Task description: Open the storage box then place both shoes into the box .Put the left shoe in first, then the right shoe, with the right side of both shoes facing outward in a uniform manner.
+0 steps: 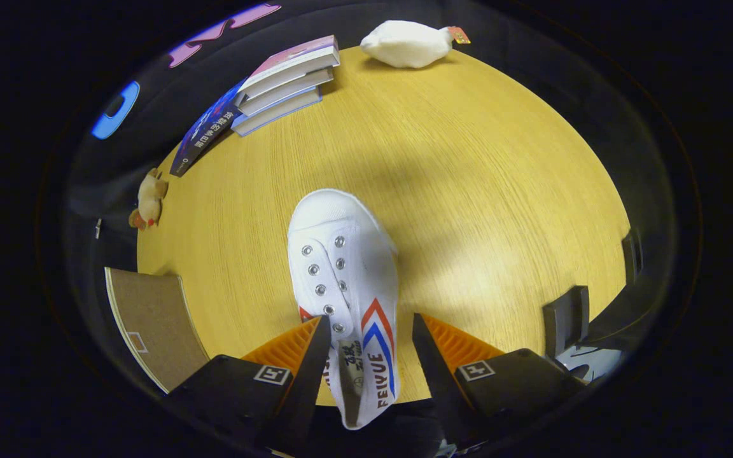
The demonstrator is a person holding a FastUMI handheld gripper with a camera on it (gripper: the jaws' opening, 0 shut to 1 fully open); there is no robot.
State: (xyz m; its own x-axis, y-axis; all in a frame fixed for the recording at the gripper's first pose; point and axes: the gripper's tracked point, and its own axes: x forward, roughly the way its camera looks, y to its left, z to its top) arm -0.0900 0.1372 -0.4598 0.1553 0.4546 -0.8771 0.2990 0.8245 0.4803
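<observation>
Hand-held gripper [366, 346] over the wooden worktop [500, 191], fingers apart. White shoe [344, 286] lies between them, heel end in the gap, toe pointing beyond; contact unclear. Stacked books [284, 83] and white plush toy [404, 43] at far edge.

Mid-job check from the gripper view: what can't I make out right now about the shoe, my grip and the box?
- White shoe: its heel end lies between the fingers; whether both press on it cannot be told.
- Gripper: the gap on the right finger's side looks open, so grip is unconfirmed.
- Brown box panel: cut off behind the left finger, so open or closed is unclear.
- Small plush toy: too small to identify.
</observation>
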